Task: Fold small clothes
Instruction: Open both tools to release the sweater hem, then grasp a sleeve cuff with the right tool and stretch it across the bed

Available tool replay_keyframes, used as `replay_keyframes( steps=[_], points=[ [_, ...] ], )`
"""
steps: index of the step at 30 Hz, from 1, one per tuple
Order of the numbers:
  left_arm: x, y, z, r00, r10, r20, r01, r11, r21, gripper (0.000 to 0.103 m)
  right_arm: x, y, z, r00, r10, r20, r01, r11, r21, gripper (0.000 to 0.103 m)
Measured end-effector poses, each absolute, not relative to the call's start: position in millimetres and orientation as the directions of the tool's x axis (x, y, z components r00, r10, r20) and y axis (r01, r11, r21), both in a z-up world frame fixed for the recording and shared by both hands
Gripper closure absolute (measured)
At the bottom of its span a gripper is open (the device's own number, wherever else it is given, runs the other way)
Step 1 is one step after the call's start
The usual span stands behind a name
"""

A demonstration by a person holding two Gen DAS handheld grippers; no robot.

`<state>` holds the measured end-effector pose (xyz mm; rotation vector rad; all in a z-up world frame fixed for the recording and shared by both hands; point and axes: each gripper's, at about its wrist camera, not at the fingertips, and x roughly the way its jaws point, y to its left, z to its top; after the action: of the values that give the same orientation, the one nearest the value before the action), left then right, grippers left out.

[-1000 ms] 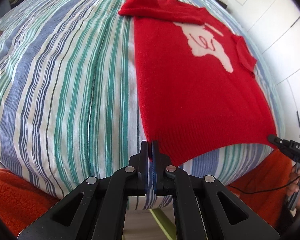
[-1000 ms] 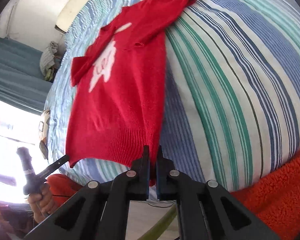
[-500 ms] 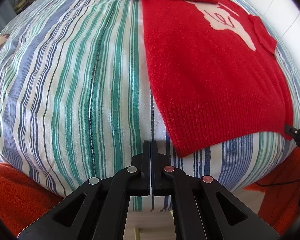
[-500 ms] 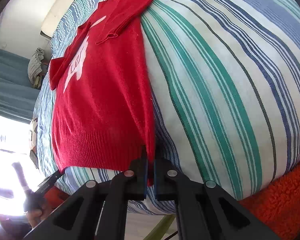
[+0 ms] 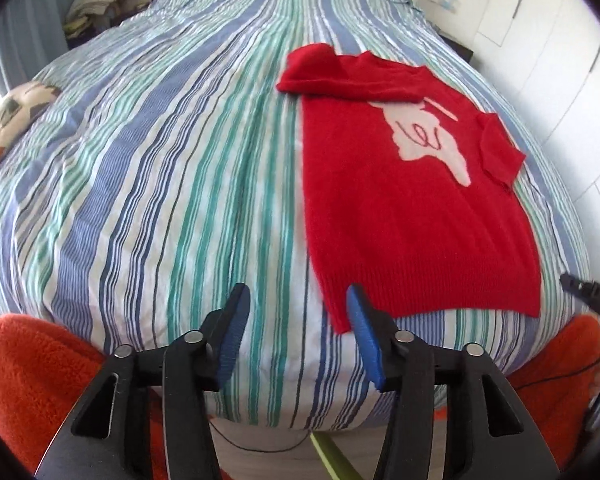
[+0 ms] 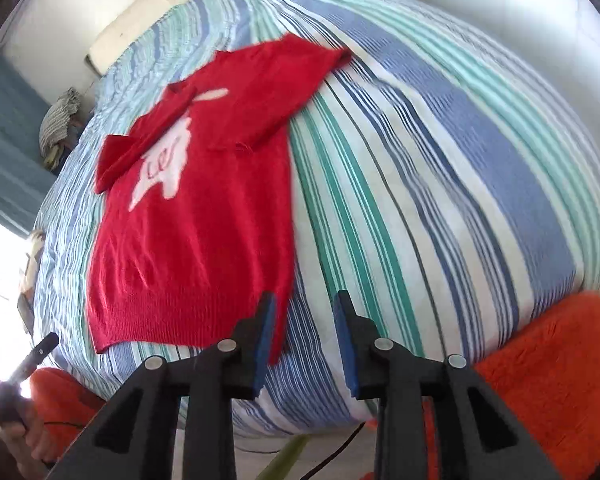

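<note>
The red sweater (image 5: 412,208) lies flat on the striped bed (image 5: 160,184), both sleeves folded across its chest, its ribbed hem toward the near edge. The left gripper (image 5: 298,320) hangs over the hem's corner at about 5 o'clock of the bed, fingers (image 5: 234,328) spreading apart with nothing between them. The right gripper (image 6: 305,332) sits just past the hem's other corner – fingers also parting (blue pads bare), the cloth released – orange fleece (image 6: 548,364) at 4 o'clock.
</note>
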<state>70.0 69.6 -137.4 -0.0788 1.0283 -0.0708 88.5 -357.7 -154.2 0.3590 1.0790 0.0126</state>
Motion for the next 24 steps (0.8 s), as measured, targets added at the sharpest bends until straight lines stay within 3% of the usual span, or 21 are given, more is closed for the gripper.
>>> replay_keyframes(
  steps=[3,7,11,13,14,15,18,24],
  points=[
    [83,52,-146,0.507,-0.075,-0.859,0.045,0.997,-0.06,0.045,136,-342,-133,0.512,0.198,-0.836,-0.048,0.978,0.202,0.072],
    [79,54,-150,0.485,-0.08,-0.871,0.014,0.996,-0.084,0.045,202,-307,-142,0.505,0.21,-0.837,-0.332,0.943,0.037,0.058],
    [70,70,-153,0.479,-0.018,-0.877,-0.048,0.998,-0.047,0.045,259,-284,-186,0.434,0.157,-0.887,-0.425,0.904,-0.047,0.055],
    [66,84,-158,0.459,0.002,-0.889,-0.093,0.995,-0.046,0.045,278,-291,-201,0.408,0.163,-0.898,-0.4,0.916,-0.016,0.06],
    [64,91,-161,0.45,0.014,-0.893,-0.118,0.992,-0.043,0.045,283,-299,-197,0.414,0.187,-0.891,-0.374,0.927,0.021,0.07],
    [63,97,-164,0.443,0.026,-0.896,-0.139,0.99,-0.04,0.045,286,-311,-187,0.443,0.202,-0.874,-0.332,0.942,0.049,0.099],
    [63,113,-172,0.419,0.028,-0.908,-0.197,0.978,-0.061,0.045,282,-383,-145,0.569,0.205,-0.796,-0.154,0.978,0.142,0.098],
    [73,107,-180,0.4,0.0,-0.916,-0.195,0.977,-0.085,0.045,251,-576,-114,0.628,-0.081,-0.774,0.354,0.916,0.191,0.098]
  ],
)
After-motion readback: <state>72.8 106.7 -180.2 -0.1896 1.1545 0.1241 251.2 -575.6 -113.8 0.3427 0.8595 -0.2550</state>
